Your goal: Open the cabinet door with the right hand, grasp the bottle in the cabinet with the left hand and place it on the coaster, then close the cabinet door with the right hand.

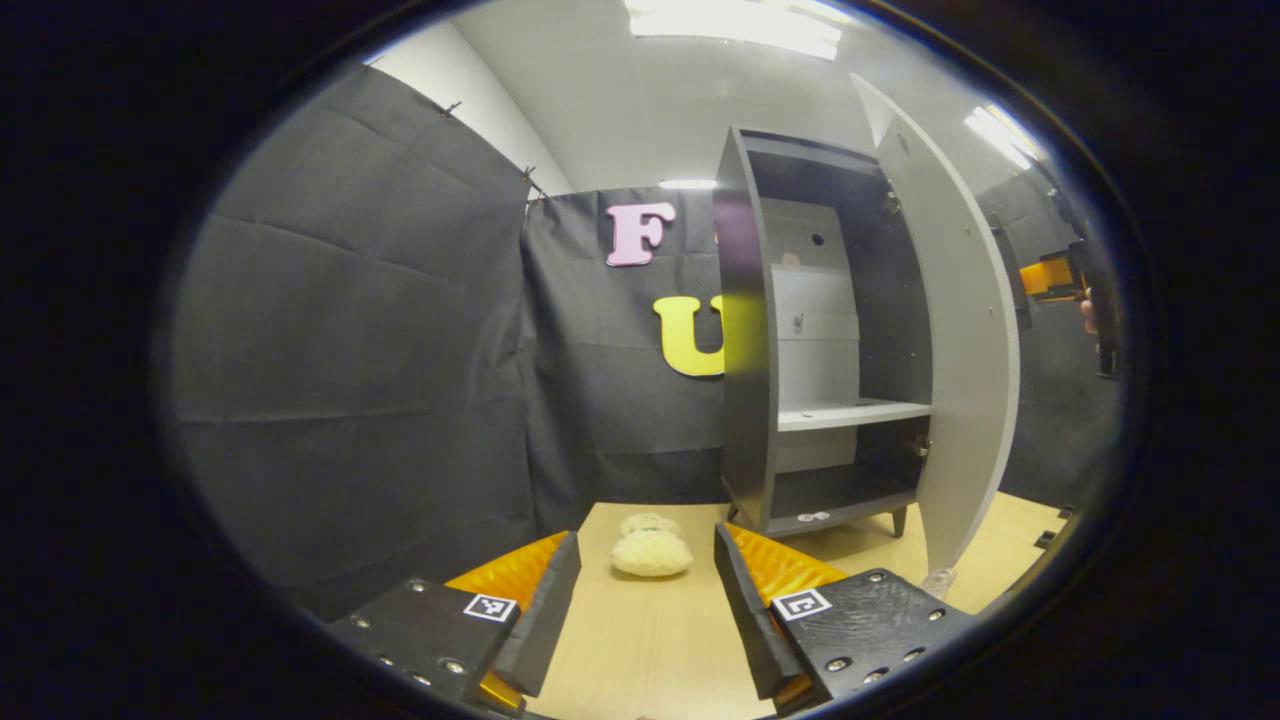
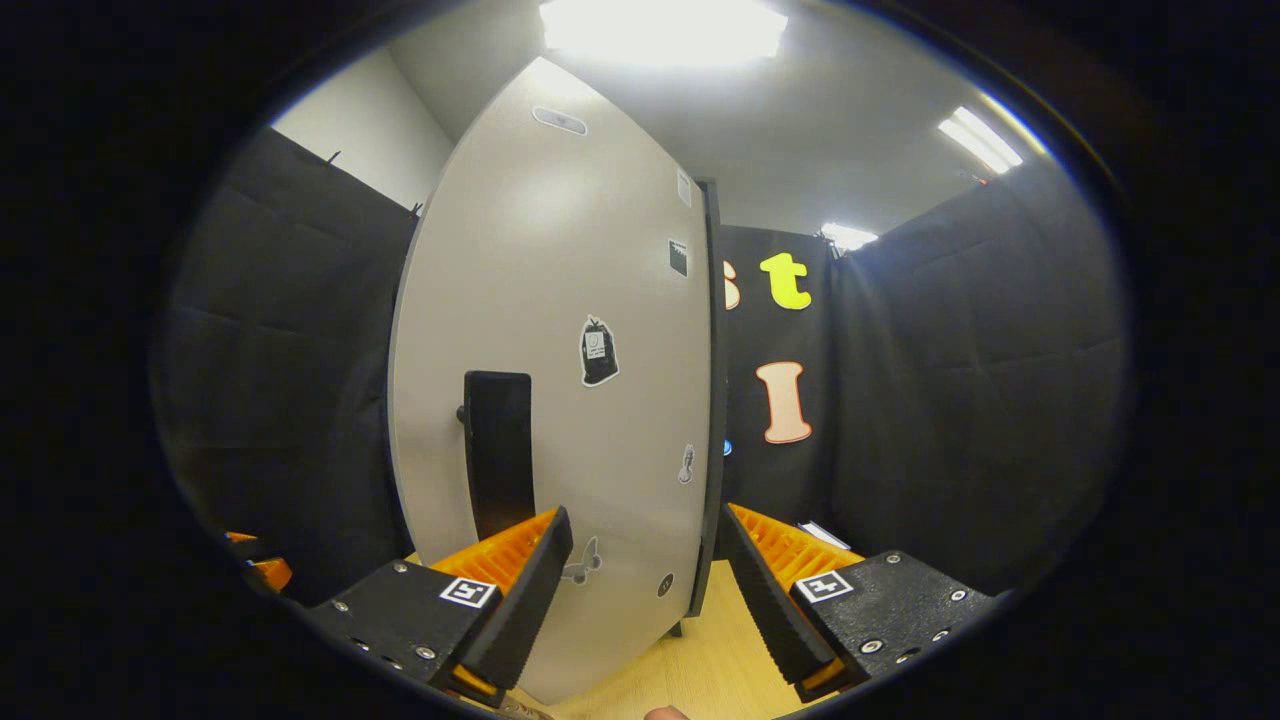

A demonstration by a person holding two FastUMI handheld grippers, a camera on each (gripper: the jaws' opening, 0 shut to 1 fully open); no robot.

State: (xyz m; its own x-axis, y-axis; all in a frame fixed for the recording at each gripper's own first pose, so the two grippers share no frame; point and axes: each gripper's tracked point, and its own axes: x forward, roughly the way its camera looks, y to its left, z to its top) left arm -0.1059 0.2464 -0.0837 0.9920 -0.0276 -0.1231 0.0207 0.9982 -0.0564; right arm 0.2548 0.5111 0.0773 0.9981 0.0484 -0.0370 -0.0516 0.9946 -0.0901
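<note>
The left gripper is hovering low before the cabinet, fingers apart and holding nothing. The door is standing open — the right gripper, also spread and unloaded, is facing its handle.

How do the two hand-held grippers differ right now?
The left hand-held gripper faces into the open cabinet; the right hand-held gripper faces the door from outside. The left stands back, over the table; the right is close to the dark handle. Both are open and empty.
</note>
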